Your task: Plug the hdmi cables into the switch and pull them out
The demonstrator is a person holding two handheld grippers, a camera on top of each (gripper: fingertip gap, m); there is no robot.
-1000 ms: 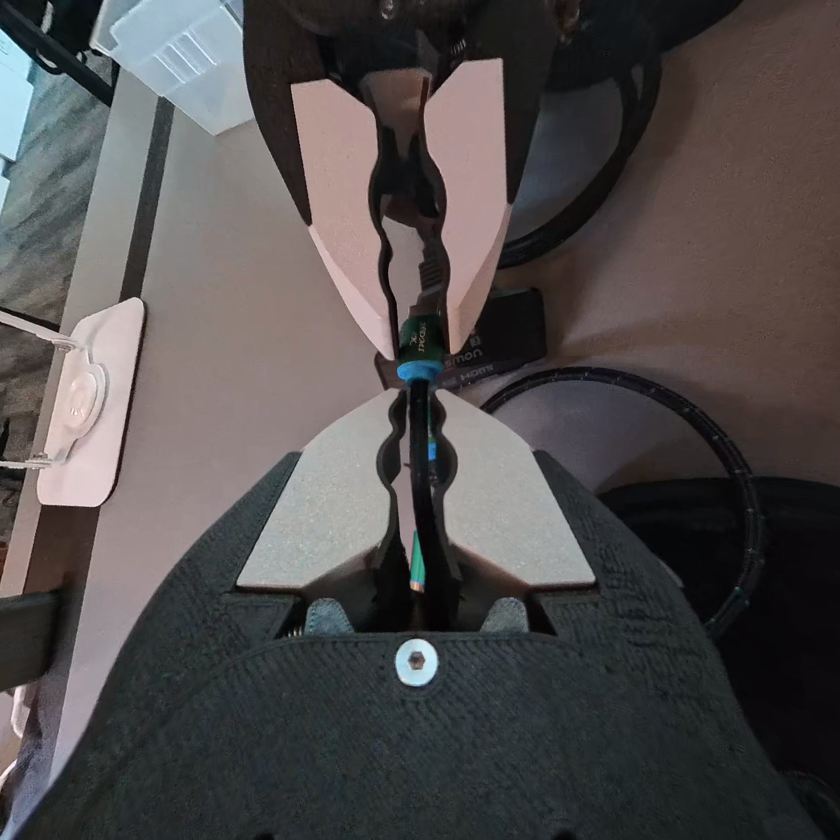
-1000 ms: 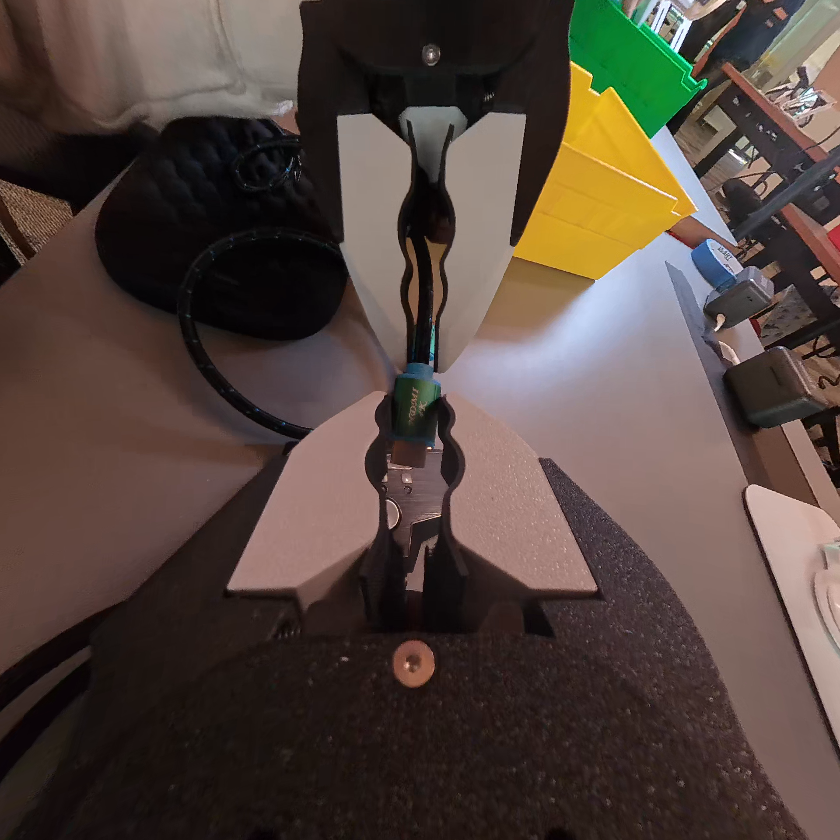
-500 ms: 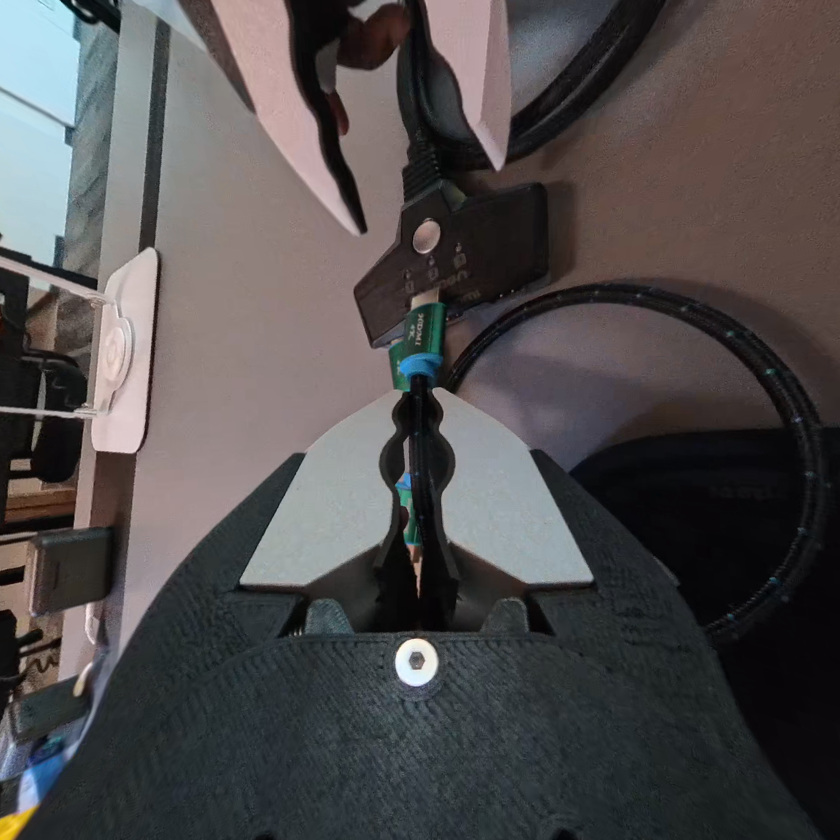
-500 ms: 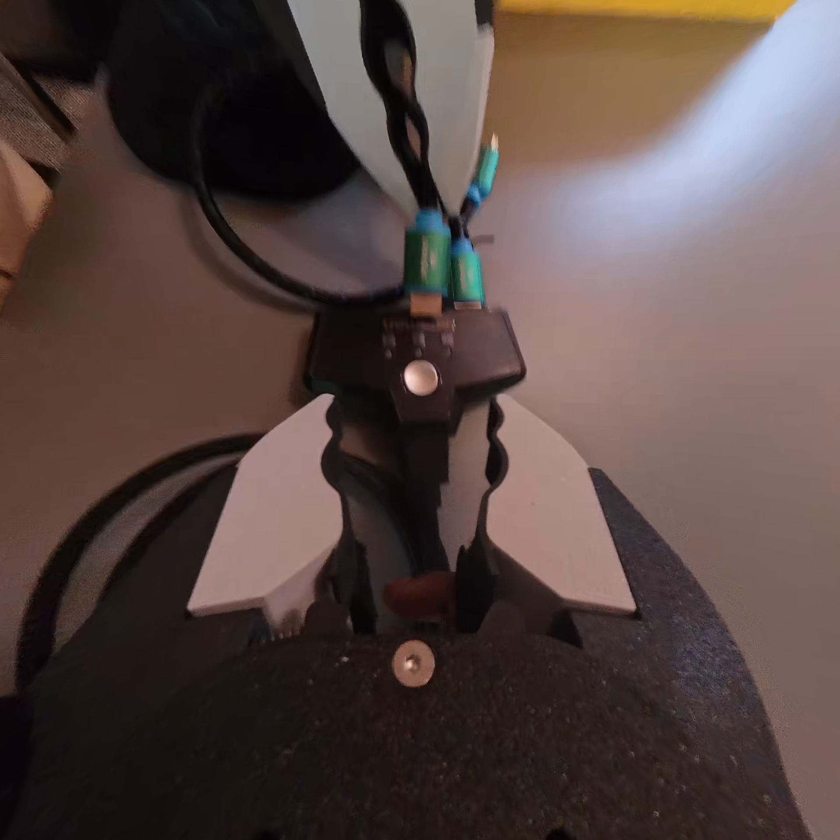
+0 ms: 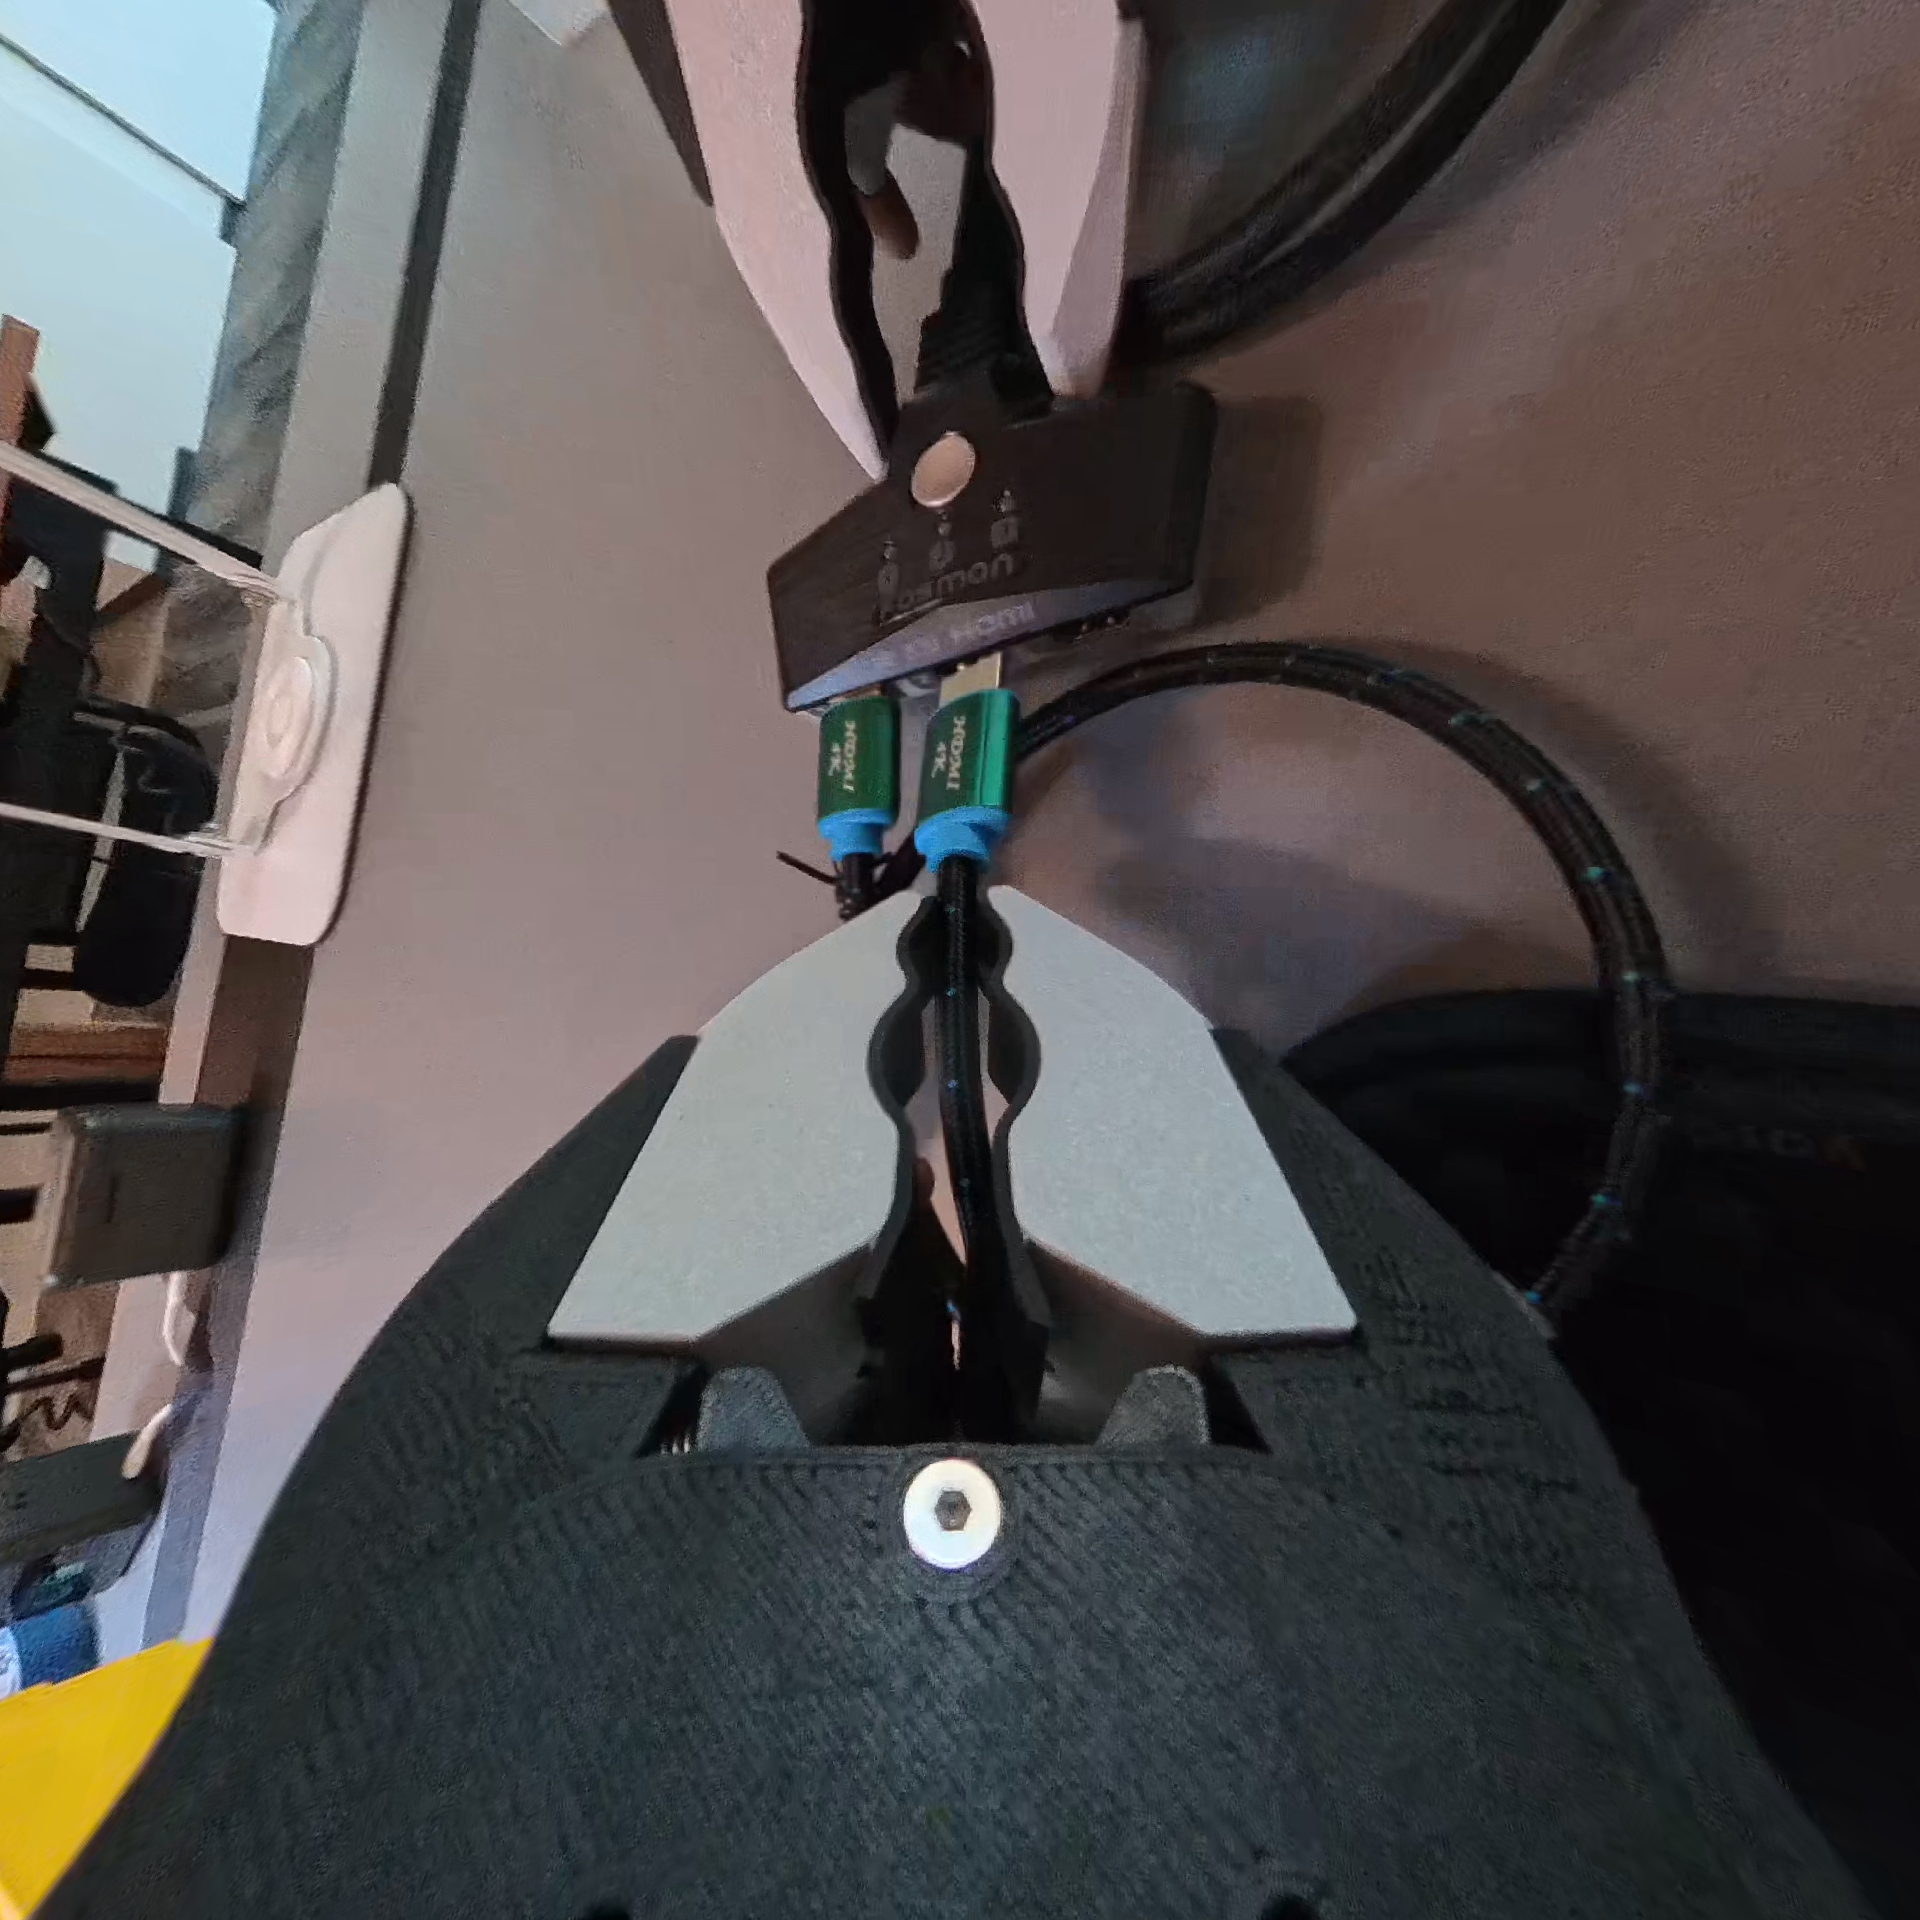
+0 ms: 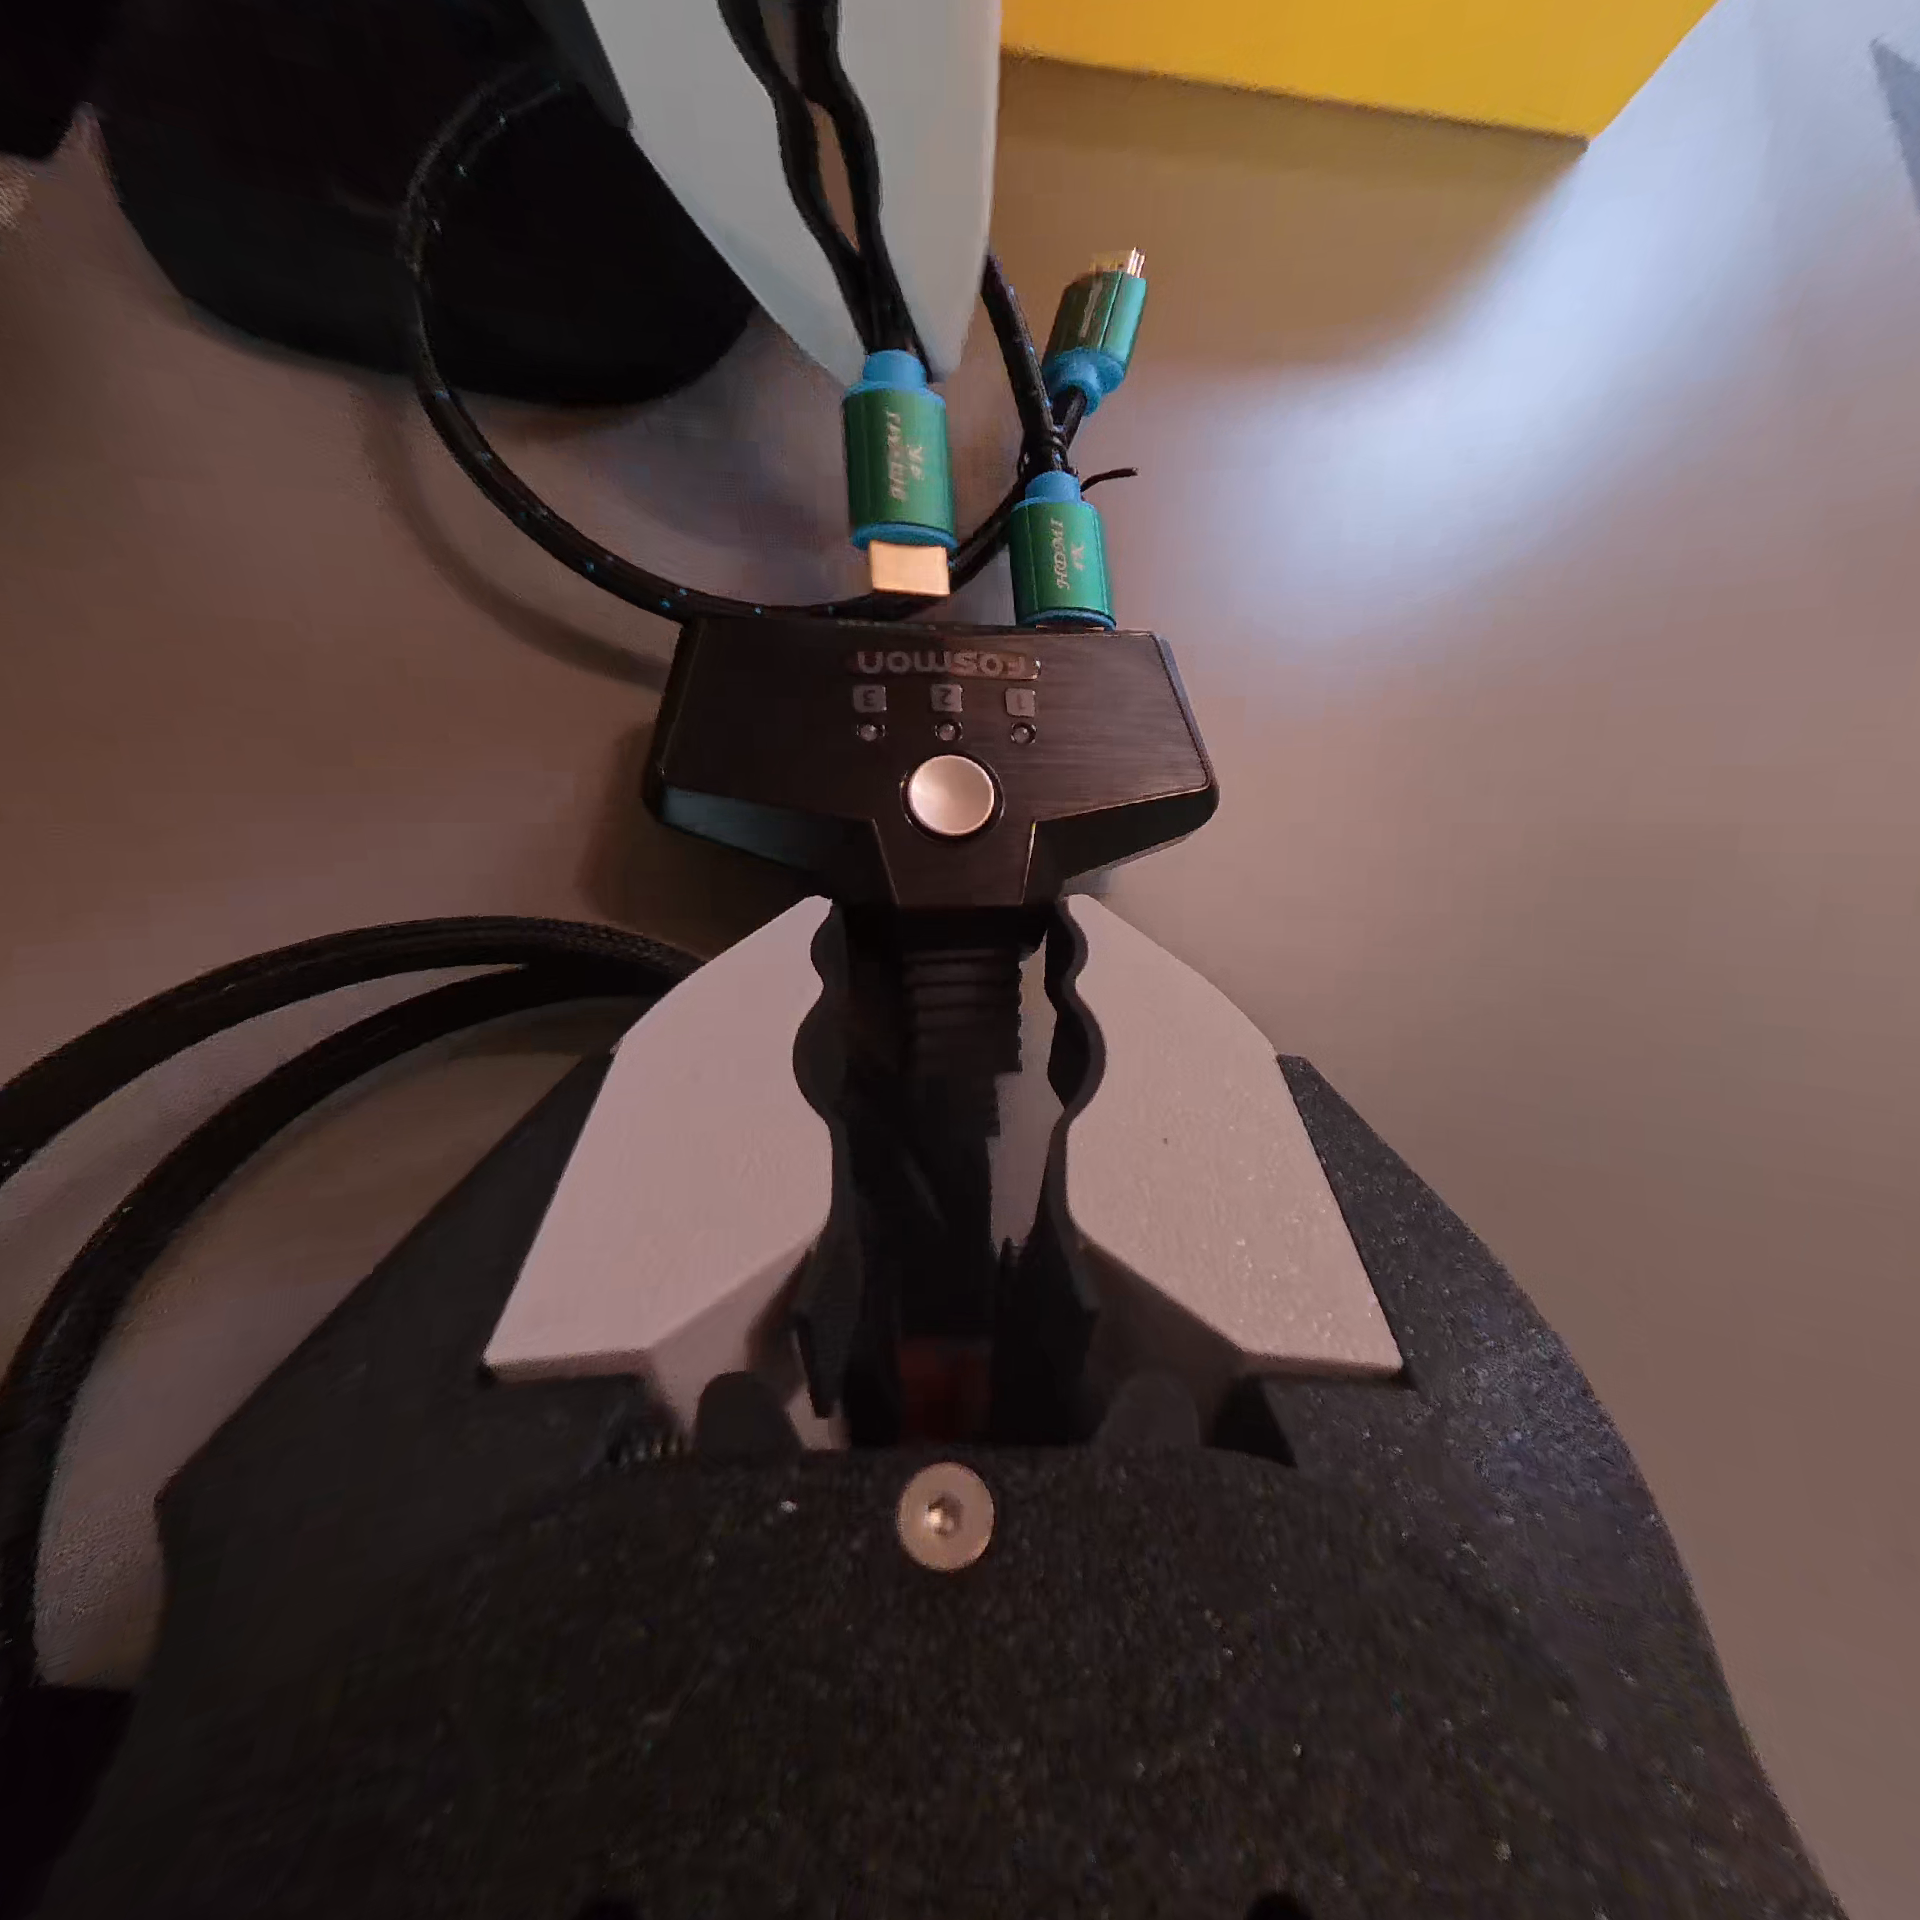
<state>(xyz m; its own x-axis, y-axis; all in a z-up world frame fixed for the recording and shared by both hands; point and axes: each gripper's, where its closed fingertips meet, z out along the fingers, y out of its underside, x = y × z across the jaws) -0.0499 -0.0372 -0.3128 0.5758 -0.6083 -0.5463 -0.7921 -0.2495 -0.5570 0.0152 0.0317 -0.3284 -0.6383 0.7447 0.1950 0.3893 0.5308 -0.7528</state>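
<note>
The left gripper [image 5: 951,914] is clamped almost fully shut on a black braided cable [image 5: 961,1039], gripped just behind its green plug [image 5: 961,764]. The right gripper [image 6: 945,920] is closed partway around the ribbed tail of the black switch [image 6: 935,748], which is held pinned at the fingertips, low over the grey table [image 6: 1455,727].

Half a second ago the held plug was seen pressed against the switch's port edge beside its neighbour. Now its gold tip is fully bared in the right wrist view and stands just short of that edge, not touching. A second earlier the two grippers were nearly tip to tip; they are now drawn slightly apart.

This is judged to mean that the held plug has been pulled out of its port, though it cannot be ruled out that it was only lined up and never seated. Either way it is out of the switch at this moment.

A second green plug [image 6: 1060,561] is seated in the port next to it, so at least one pull is left to do. A third plug [image 6: 1096,312] lies loose beyond, pointing away from the switch.

Farther out, a dark bag [image 6: 312,208], a yellow bin [image 6: 1351,52] and a white pad [image 5: 312,707] at the table edge are seen.
</note>
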